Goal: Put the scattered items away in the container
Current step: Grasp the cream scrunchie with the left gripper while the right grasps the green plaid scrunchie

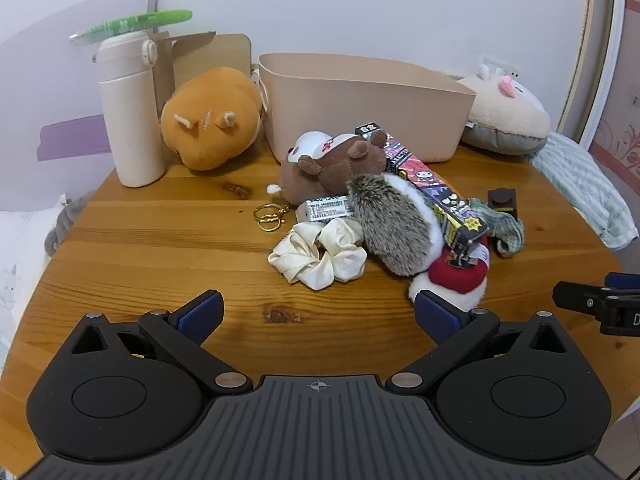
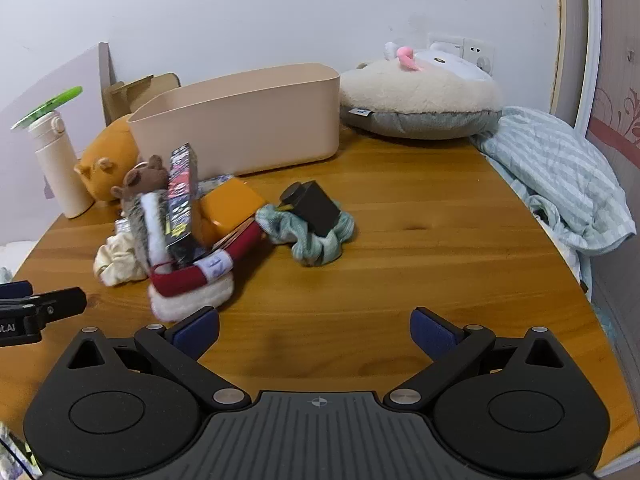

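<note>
While both my grippers [image 1: 318, 312] [image 2: 314, 330] gape empty, the beige bin [image 1: 360, 96] shows nothing inside, toys [image 1: 384, 208] piled before it.

A: What do you see near the wooden table [image 1: 160, 240]?
B: At its back left you have a cream bottle [image 1: 128, 120]; its back right holds a plush cushion [image 2: 420, 96] and striped cloth [image 2: 560, 172].
</note>
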Demonstrator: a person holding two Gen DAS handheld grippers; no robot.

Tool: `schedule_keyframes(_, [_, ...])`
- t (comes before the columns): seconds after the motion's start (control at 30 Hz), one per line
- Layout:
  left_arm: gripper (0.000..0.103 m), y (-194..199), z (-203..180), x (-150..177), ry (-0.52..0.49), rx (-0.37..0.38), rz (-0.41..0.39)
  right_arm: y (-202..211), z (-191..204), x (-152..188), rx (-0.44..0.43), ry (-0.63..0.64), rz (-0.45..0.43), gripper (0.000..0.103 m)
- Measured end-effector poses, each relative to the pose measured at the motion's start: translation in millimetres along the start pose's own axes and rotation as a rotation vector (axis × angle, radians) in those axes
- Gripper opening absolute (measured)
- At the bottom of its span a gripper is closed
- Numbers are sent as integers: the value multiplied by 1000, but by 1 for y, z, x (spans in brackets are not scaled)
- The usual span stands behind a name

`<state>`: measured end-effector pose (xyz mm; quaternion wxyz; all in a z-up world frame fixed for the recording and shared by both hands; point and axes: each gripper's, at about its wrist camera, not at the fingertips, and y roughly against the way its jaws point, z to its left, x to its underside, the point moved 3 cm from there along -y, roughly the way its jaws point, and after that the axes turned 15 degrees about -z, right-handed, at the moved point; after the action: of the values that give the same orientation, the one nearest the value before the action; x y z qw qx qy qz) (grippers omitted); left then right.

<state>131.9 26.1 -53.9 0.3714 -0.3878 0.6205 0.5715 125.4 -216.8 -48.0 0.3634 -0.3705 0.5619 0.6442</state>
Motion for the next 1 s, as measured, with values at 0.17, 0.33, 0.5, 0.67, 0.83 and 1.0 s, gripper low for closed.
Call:
schedule_keyframes(0.17, [102,-19,2,-2,14,26,4,-20,-2,-4,7,11,10,103])
schedule_keyframes(0.33, [87,-41,7,-6,9,16,12,-40,-4,-9,16,23,8,103])
schedule_keyframes(0.5, [81,-63,13,-4,14,5,44,-61,-4,-14,15,40,12,98])
schedule_keyframes(0.67, [76,-78,18,-1,35,14,66,-79,-3,-13,5,43,29,92])
schedule_keyframes(0.83, [75,-83,20,-2,38,15,53,-88,-1,-11,-25,40,35,83])
schedule_keyframes(1.0, [75,-84,18,-1,20,16,50,-94,0,-7,-49,28,40,66])
